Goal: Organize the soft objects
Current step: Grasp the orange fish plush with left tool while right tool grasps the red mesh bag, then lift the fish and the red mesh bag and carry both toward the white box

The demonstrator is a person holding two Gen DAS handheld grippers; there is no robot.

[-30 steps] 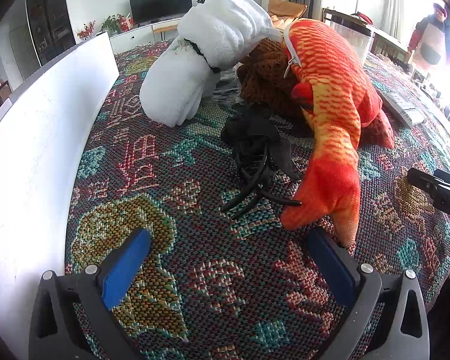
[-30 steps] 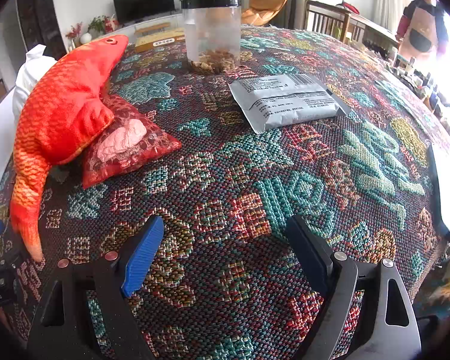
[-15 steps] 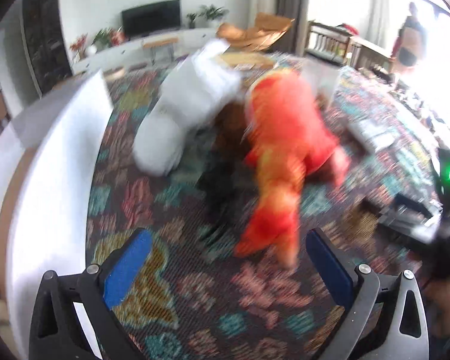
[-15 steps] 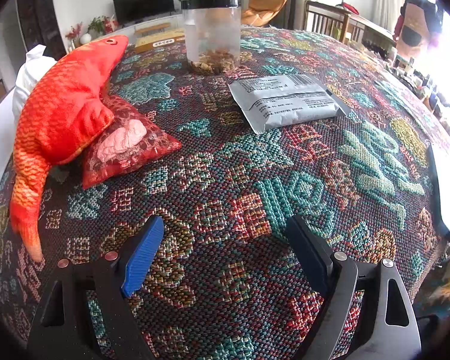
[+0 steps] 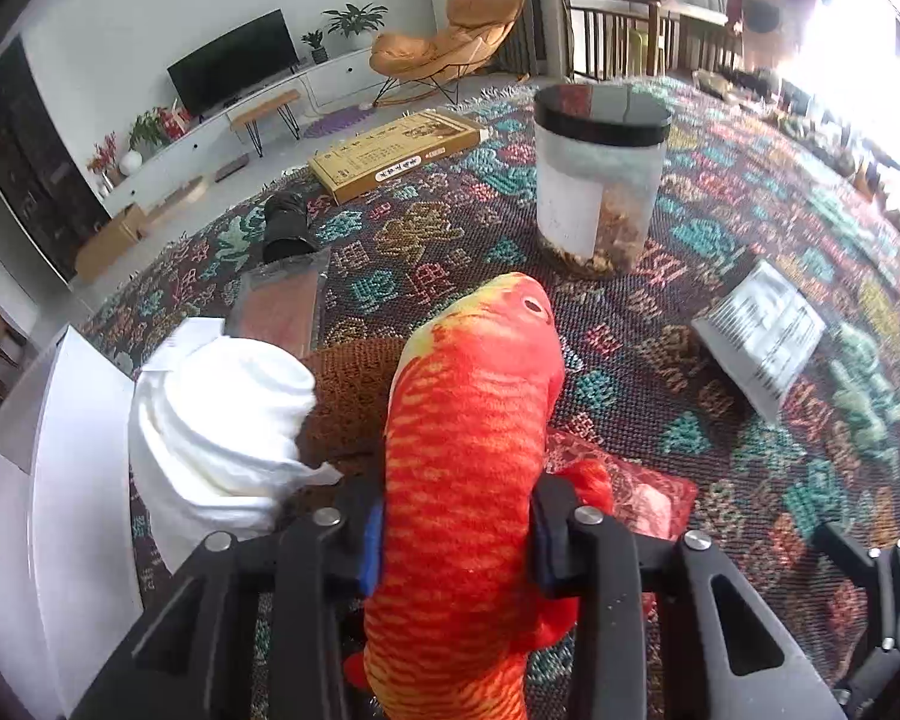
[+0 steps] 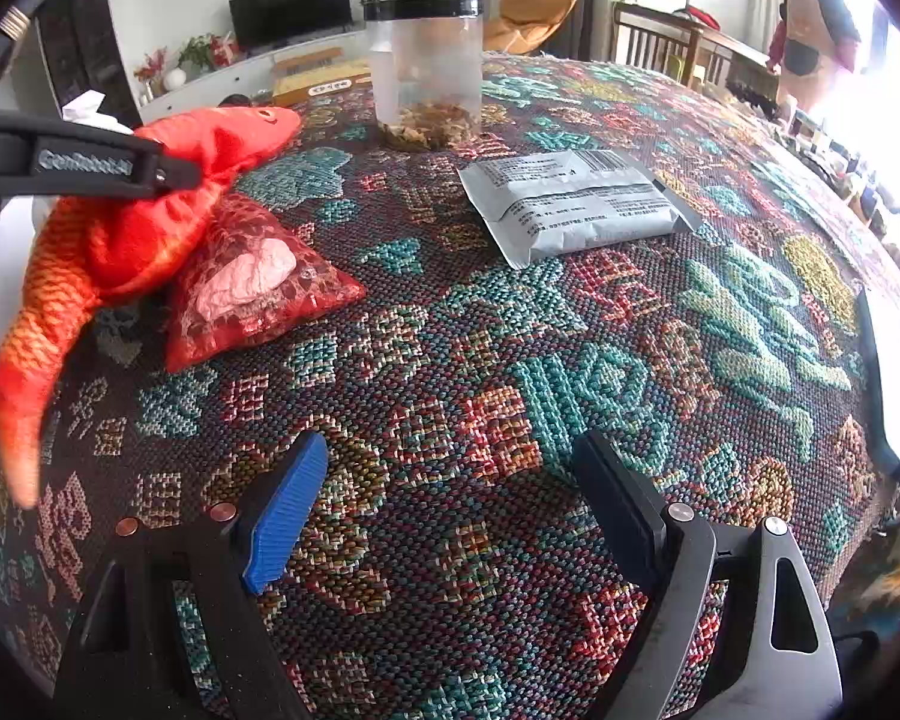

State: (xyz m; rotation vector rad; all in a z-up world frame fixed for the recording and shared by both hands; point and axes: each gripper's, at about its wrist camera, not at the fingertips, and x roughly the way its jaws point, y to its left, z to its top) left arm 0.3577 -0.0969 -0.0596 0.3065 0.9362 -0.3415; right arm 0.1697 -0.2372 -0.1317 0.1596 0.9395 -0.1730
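A red-orange plush fish [image 5: 468,420] lies along the patterned tablecloth, and my left gripper [image 5: 456,534] is closing its jaws across the fish's body, pads pressing both sides. The right wrist view shows that fish [image 6: 120,228] with a left finger [image 6: 90,162] over it, its tail hanging low. Just left of the fish sit a white soft bundle [image 5: 222,420] and a brown knit piece [image 5: 348,384]. A red mesh bag [image 6: 252,282] lies against the fish's right side. My right gripper [image 6: 450,498] is open above bare cloth, nothing between its fingers.
A clear jar with a black lid [image 6: 426,66] and a grey packet [image 6: 576,198] lie further back. A white box [image 5: 60,480] lines the left edge. A yellow box [image 5: 396,150], black roll [image 5: 285,231] and flat pink packet [image 5: 282,312] sit beyond. A person [image 6: 810,30] stands far right.
My left gripper swept forward and up over the fish and shut across its body; it was open over the cloth before. The right gripper has stayed put.
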